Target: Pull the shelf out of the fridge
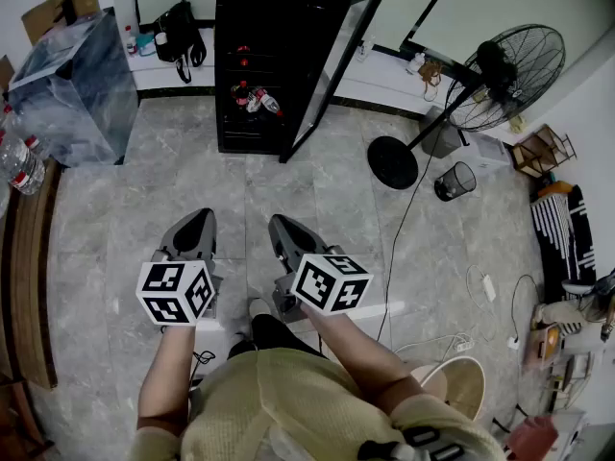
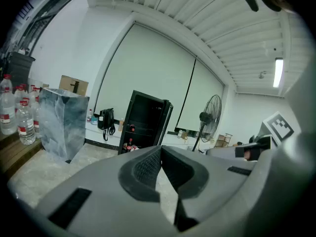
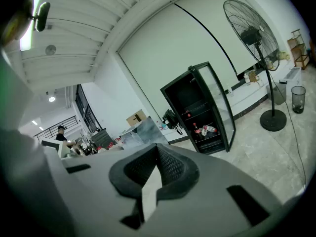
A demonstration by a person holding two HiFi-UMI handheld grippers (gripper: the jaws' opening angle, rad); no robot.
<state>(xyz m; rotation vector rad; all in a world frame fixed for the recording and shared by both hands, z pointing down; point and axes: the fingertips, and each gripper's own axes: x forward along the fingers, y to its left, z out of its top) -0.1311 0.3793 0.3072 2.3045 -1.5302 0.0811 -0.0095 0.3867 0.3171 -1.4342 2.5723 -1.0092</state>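
Black fridge (image 1: 259,27) x1, fan (image 1: 504,75) x1 — L tongs (image 1: 200,219), R tongs (image 1: 280,225) shut.

Your left gripper (image 1: 200,221) and right gripper (image 1: 282,227) point toward twelve o'clock, side by side. Both sets of fingers (image 2: 144,169) are closed, empty.

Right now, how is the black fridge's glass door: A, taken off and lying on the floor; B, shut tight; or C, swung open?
C: the glass door stands swung open on its hinges beside the black fridge, leaving the bottles inside exposed.
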